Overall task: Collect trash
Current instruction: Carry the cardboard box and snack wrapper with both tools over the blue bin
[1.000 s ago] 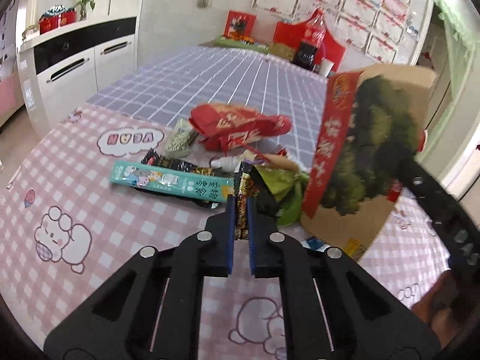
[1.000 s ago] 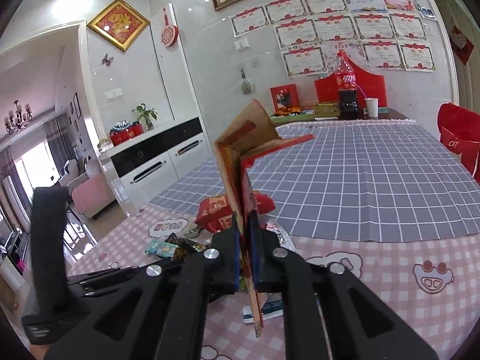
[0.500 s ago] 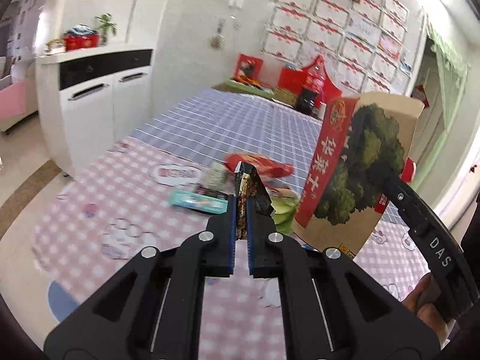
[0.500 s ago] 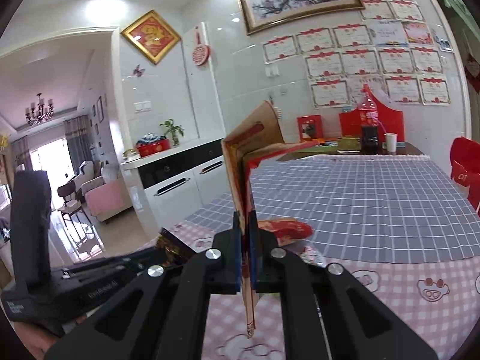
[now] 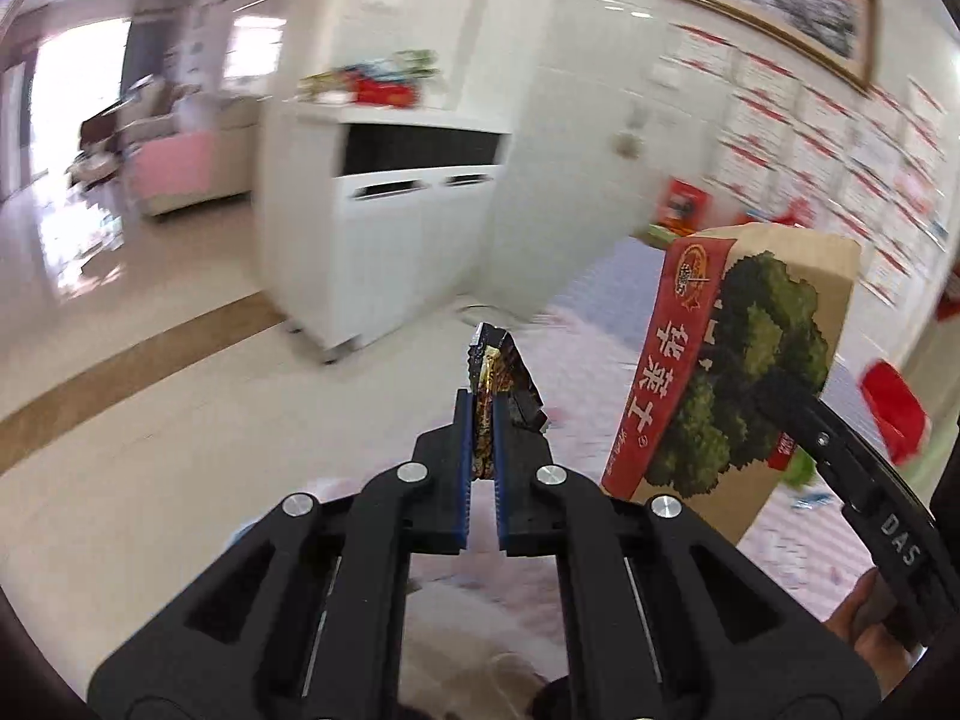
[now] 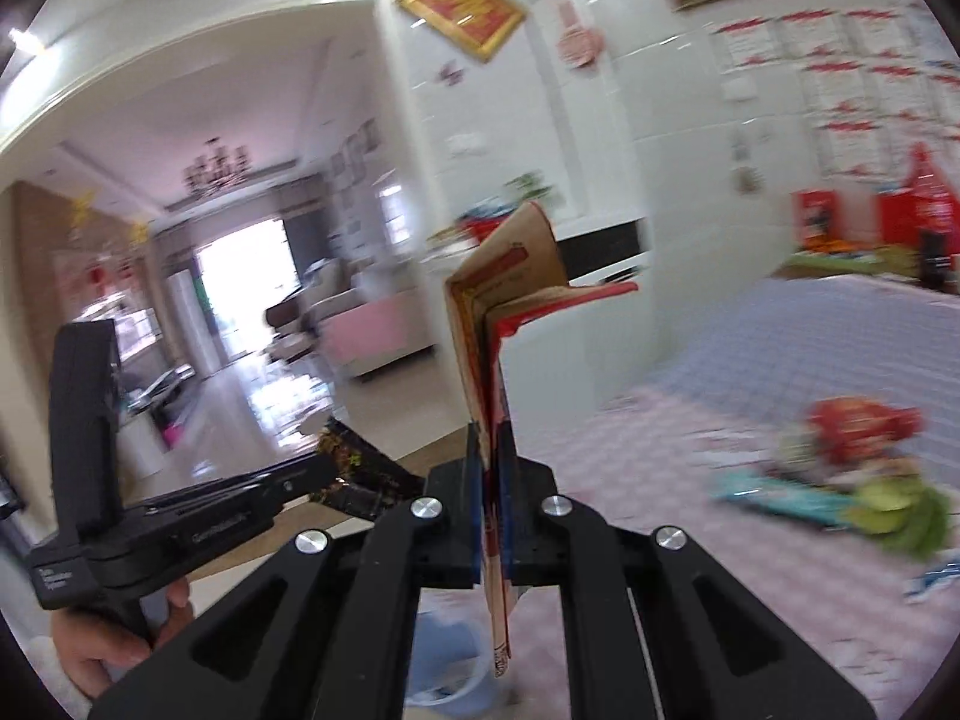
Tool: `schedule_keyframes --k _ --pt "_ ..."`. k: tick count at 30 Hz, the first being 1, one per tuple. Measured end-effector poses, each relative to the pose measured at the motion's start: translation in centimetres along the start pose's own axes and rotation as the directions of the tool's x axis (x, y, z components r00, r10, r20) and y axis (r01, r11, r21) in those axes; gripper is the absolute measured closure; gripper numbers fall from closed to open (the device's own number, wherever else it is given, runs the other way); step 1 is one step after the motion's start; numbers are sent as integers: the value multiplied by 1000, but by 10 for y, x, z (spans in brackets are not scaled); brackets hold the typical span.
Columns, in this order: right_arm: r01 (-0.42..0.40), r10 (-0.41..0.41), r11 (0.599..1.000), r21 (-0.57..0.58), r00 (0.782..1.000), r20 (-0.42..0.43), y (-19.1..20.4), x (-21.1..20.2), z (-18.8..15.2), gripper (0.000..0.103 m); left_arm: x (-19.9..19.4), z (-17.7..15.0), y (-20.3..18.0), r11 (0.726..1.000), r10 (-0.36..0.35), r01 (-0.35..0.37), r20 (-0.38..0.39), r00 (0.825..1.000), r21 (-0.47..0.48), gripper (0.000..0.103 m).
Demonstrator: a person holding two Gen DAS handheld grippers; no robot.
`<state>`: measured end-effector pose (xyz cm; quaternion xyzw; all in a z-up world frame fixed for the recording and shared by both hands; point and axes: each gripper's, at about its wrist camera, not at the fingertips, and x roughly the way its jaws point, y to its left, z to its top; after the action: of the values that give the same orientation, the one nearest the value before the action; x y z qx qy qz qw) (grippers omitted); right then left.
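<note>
My left gripper [image 5: 480, 402] is shut on a dark crinkled snack wrapper [image 5: 495, 375] that sticks up between its blue pads, held off the table's edge over the floor. My right gripper [image 6: 493, 438] is shut on a flattened brown cardboard box [image 6: 501, 300] with a red band and a green tree print, seen edge-on. In the left wrist view that box [image 5: 750, 372] stands upright to the right. In the right wrist view the left gripper [image 6: 327, 468] and its wrapper [image 6: 360, 477] sit low on the left, a hand below them.
More trash lies on the pink checked tablecloth [image 6: 690, 516]: a red bag [image 6: 858, 426], a teal packet [image 6: 786, 501] and a green wrapper [image 6: 900, 513]. A blue bin rim [image 6: 456, 660] shows below the right gripper. A white cabinet [image 5: 384, 228] stands on the beige tiled floor [image 5: 150, 372].
Both grippers have swung left, away from the table and toward the floor side, each carrying its item. The trash pile has left the left wrist view. Both views are blurred by the motion.
</note>
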<state>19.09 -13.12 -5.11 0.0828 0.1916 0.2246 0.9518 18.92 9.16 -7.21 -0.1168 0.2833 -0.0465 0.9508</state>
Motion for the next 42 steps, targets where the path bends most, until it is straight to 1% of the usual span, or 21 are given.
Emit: schedule_keyframes --k 1,4,6,7,10,13,17,21,24,25,26,27,28,29,30,32,34,36,38,40,42 --pt "-29 28 1000 -11 999 -18 15 11 -2 98 0 0 15 1000 20 -21 -4 1000 -20 97" --pt "-106 102 993 -44 992 -75 58 47 -9 98 -2 -4 73 989 116 -118 -25 993 -94 97" --pt "-160 152 985 -59 980 -127 87 74 -18 98 3 -8 103 976 171 -177 -53 984 -129 97" --pt "-175 165 982 -66 976 -144 99 83 -22 98 6 -11 115 969 188 -197 -68 980 -146 97" --pt "-220 194 970 -101 957 -214 135 116 -41 98 24 -26 162 939 244 -271 -145 959 -213 97" --pt "-243 197 962 -126 935 -295 160 150 -65 98 45 -40 191 914 270 -319 -210 940 -249 97" --pt "-235 162 960 -151 910 -383 176 189 -98 98 86 -64 222 890 279 -368 -314 907 -270 97" --pt "-211 131 967 -139 889 -440 169 215 -120 98 117 -75 231 889 262 -370 -362 895 -269 97" --pt "-191 109 973 -132 878 -466 160 229 -132 98 130 -79 234 893 252 -364 -374 892 -265 97" --pt "-185 104 974 -131 877 -470 156 231 -137 98 133 -79 234 894 251 -361 -373 894 -266 95" --pt "-178 98 976 -127 875 -474 153 234 -140 98 135 -79 234 890 252 -365 -373 893 -272 90" --pt "-173 95 977 -123 874 -476 148 237 -143 98 137 -79 235 888 250 -365 -372 894 -280 83" --pt "-169 92 978 -122 873 -479 147 239 -145 98 140 -79 237 886 244 -362 -374 895 -289 54" --pt "-165 87 979 -121 871 -483 147 242 -148 98 140 -80 237 884 246 -365 -371 895 -294 30" --pt "-161 83 980 -118 868 -489 147 244 -150 98 139 -79 236 882 259 -369 -355 898 -292 30" --pt "-157 80 981 -117 865 -496 144 251 -151 98 139 -82 233 885 280 -385 -361 889 -263 30" --pt "-160 81 980 -115 860 -504 143 255 -153 98 138 -82 232 880 302 -405 -366 880 -247 30" --pt "-165 85 980 -114 857 -508 143 261 -152 98 134 -81 231 880 310 -408 -357 881 -244 30" --pt "-169 88 979 -113 855 -511 144 264 -153 98 132 -80 231 880 324 -417 -354 877 -229 30" --pt "-174 93 978 -112 853 -514 140 272 -147 98 128 -80 229 879 341 -428 -351 872 -210 30" --pt "-178 97 978 -111 852 -514 140 274 -146 98 126 -80 228 881 337 -423 -350 874 -211 30"
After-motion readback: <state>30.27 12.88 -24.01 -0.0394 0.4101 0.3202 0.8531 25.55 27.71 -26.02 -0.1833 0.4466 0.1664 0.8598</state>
